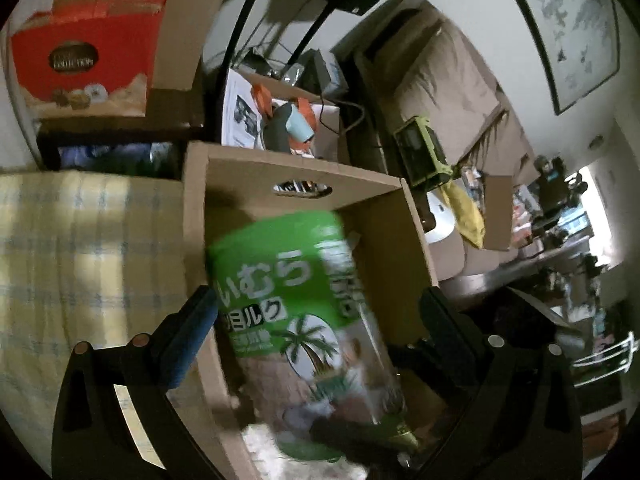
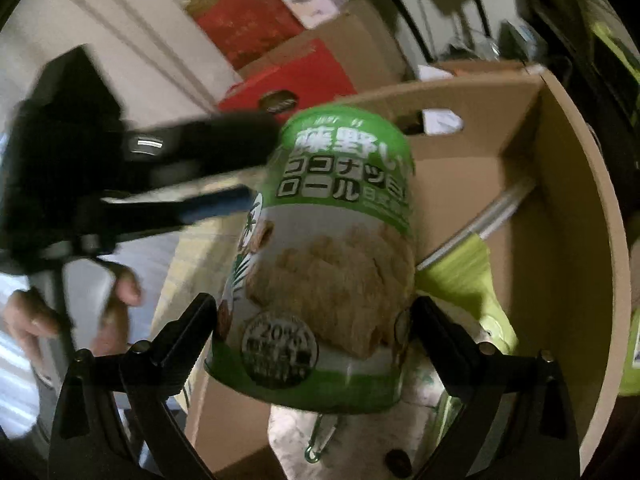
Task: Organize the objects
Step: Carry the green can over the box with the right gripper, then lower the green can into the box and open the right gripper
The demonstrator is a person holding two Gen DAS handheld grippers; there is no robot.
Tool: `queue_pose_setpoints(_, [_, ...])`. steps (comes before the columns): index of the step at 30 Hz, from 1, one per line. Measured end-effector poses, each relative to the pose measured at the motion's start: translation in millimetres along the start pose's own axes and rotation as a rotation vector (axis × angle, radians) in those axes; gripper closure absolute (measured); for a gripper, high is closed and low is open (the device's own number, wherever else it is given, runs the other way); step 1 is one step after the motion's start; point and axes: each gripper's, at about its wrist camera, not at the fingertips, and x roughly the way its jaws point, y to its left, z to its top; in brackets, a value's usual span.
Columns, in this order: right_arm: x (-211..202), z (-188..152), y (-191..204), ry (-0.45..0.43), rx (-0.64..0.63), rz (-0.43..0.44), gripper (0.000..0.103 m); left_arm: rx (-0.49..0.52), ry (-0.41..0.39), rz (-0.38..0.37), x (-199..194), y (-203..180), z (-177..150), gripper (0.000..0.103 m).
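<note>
Two grippers are on one can (image 2: 320, 248): it is clamped low by the right gripper (image 2: 314, 320) and flanked by the left gripper (image 1: 316, 320), fingers apart, contact unclear, steadying it over the open box (image 2: 580, 240), probably for lowering inside

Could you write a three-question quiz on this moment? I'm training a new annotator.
1. True or false: the green-and-white snack canister sits between the right gripper fingers.
2. Which container lies under the canister? A) brown cardboard box B) wire basket C) plastic tub
3. Fill in: the left gripper has a ____ pad on one finger.

Key: 1 true; 2 A; 3 blue
</note>
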Motion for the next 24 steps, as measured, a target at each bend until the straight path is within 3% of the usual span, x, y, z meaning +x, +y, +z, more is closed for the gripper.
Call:
queue_pose_setpoints(13, [7, 26, -4, -0.066, 0.125, -0.067, 0.005, -0.004, -0.065, 0.02, -39, 24, -20, 0.002])
queue_pose_setpoints(24, [29, 29, 3, -0.064, 0.084, -0.138, 0.005, -0.028, -0.106, -0.008, -77, 44, -37, 0.002])
